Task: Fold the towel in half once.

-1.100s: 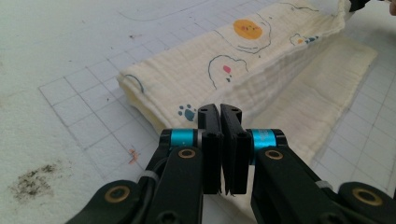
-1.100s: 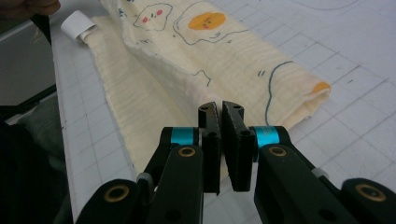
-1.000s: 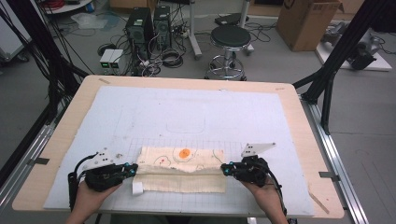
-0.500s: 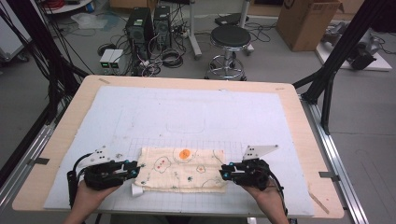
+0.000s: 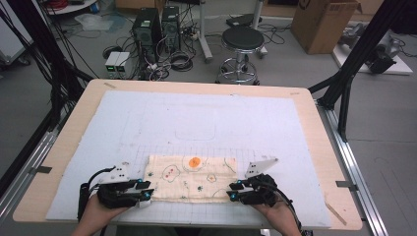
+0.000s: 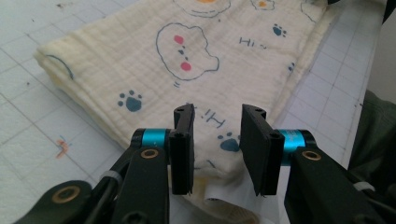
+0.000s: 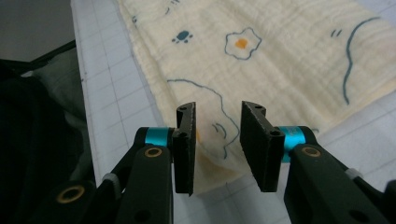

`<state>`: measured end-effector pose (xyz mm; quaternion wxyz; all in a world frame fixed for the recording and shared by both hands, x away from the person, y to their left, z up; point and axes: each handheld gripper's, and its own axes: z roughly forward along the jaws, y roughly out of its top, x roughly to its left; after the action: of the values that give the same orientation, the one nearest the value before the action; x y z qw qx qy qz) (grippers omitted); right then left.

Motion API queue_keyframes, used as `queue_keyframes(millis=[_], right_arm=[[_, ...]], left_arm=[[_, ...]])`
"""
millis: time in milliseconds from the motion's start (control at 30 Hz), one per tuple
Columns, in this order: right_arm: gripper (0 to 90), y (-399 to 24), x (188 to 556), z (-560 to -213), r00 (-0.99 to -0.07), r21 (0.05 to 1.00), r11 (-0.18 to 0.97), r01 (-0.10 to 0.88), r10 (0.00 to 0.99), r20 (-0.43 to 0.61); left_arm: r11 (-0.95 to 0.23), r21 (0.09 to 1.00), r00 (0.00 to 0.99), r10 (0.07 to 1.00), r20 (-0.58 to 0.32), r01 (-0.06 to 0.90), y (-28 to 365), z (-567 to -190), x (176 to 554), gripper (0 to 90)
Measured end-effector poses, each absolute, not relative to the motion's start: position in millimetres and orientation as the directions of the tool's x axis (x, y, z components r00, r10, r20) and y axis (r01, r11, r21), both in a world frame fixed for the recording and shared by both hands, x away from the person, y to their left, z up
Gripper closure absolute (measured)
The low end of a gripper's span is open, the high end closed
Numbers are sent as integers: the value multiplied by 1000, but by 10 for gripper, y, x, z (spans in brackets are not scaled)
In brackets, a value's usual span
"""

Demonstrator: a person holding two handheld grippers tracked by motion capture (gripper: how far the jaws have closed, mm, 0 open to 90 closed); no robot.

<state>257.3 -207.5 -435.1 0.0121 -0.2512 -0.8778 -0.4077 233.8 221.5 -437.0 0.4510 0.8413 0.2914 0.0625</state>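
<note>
- The left gripper [image 5: 142,192] sits at the left end of the folded muslin cloth [image 5: 193,178]. Its fingers [image 6: 183,140] have just been opening and now stand apart, pressing on nothing. The cloth's near-left corner lies under and just ahead of them, with a white label [image 6: 224,198] poking out below the gap.
- The cloth, cream with printed paw prints, clouds and an orange spot, lies flat between the two grippers on the gridded white mat [image 5: 206,118] covering the bench [image 5: 64,147]. Its long near edge runs from one pair of fingers to the other, which suggests it was set down stretched by both ends so the fold stays straight.
- The right gripper [image 5: 235,191] is at the cloth's right end. Its fingers [image 7: 254,140] have also just been opening and are parted, with the near-right corner lying loose between and beyond them. Judging from this, both ends are released and the fold is laid.
</note>
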Motion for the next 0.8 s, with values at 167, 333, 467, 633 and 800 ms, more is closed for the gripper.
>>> queue_keyframes(millis=[167, 333, 467, 633, 800], right_arm=[[657, -2090, 2537, -4389, -873, 705, 547, 452, 433, 223], [728, -2092, 2534, -4393, -870, 700, 550, 455, 442, 218], [763, -2096, 2553, -4395, -867, 697, 545, 466, 440, 235], [811, -2114, 2571, -4383, -865, 698, 539, 471, 436, 247], [825, -2123, 2572, -4377, -866, 705, 531, 470, 434, 251]], left_arm=[[-444, 776, 821, 548, -161, 448, 2232, -4411, 2330, 634], [-454, 766, 818, 553, -157, 454, 2247, -4427, 2336, 698], [-453, 765, 814, 560, -154, 457, 2243, -4431, 2336, 765], [-449, 769, 812, 564, -151, 455, 2249, -4422, 2338, 802], [-433, 780, 811, 564, -156, 451, 2265, -4406, 2334, 818]])
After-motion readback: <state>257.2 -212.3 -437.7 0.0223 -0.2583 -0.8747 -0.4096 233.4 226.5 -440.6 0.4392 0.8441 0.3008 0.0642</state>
